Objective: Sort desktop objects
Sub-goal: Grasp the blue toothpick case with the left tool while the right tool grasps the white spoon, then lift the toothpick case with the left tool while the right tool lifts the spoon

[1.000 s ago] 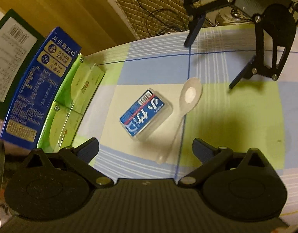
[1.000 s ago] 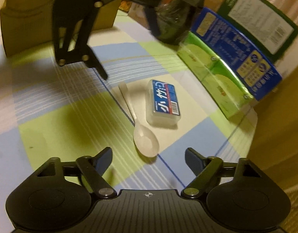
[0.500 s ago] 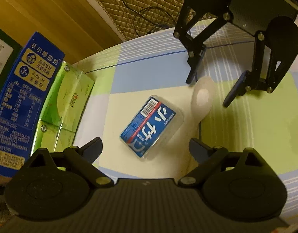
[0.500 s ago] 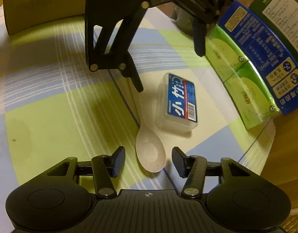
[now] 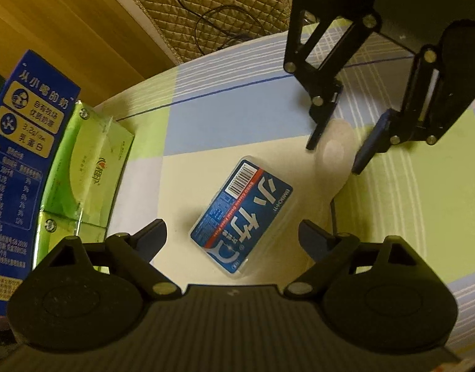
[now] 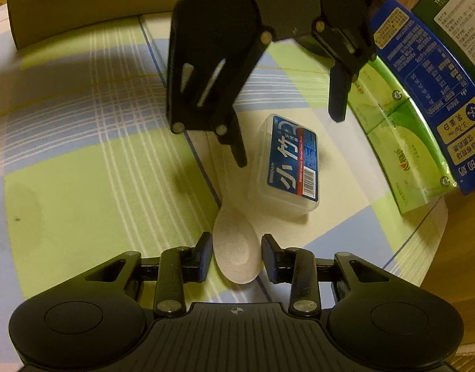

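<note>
Narrowed since before, closing right gripper (image 6: 236,257) straddles spoon (image 6: 235,248).

Printed labels on the case and the cartons

The clear floss case (image 5: 241,217), between the left gripper's (image 5: 232,235) fingers, carries a blue label with big white "小竹", a barcode and small print too fine to read. Left of that gripper, the blue milk carton (image 5: 23,142) reads "从小喝的奶" and "3.2g". The green carton (image 6: 454,21) shows "TERUN".
</note>
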`<state>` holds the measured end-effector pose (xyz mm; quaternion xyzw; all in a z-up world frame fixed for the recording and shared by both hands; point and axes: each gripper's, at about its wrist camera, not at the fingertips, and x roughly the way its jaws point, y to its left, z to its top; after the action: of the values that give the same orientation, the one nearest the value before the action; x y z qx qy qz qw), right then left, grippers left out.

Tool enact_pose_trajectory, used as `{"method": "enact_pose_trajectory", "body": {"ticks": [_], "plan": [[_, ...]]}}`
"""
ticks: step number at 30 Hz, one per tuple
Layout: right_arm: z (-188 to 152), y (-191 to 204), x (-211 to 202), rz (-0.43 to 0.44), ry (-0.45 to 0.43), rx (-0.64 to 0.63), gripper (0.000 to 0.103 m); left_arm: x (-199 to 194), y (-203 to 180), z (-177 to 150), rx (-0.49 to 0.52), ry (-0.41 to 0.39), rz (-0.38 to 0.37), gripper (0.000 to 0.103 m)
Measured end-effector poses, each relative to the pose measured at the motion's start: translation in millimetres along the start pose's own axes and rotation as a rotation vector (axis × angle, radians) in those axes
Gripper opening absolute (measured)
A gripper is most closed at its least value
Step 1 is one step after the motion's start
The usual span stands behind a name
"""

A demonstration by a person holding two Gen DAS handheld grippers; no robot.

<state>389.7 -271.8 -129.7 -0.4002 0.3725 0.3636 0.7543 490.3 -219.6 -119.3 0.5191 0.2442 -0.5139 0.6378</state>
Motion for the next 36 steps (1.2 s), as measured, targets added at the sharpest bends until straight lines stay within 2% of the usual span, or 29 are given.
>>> {"method": "enact_pose_trajectory", "body": {"ticks": [9, 13, 19, 21, 25, 33, 36], "plan": [[-4, -1, -1, 0.015, -0.001, 0.037, 0.032, 19, 7, 9, -0.011, 0.003, -0.081, 0.084], [-4, -1, -1, 0.017, 0.001, 0.042, 0.032, 23, 14, 14, -0.035, 0.033, -0.137, 0.075], [-7, 0, -4, 0.023, 0.015, 0.100, 0.031, 21, 10, 15, -0.075, 0.072, -0.139, 0.074], [-9, 2, -6, 0.025, 0.024, 0.120, 0.031, 20, 9, 14, -0.116, 0.094, -0.131, 0.073], [-13, 8, -12, 0.022, 0.051, 0.168, 0.030, 12, 4, 11, -0.199, 0.118, -0.112, 0.063], [-15, 30, -29, 0.072, 0.093, 0.304, 0.030, -13, -14, 1, -0.390, 0.171, -0.103, 0.060], [-16, 39, -36, 0.104, 0.117, 0.371, 0.031, -26, -23, -4, -0.490, 0.193, -0.109, 0.060]]}}
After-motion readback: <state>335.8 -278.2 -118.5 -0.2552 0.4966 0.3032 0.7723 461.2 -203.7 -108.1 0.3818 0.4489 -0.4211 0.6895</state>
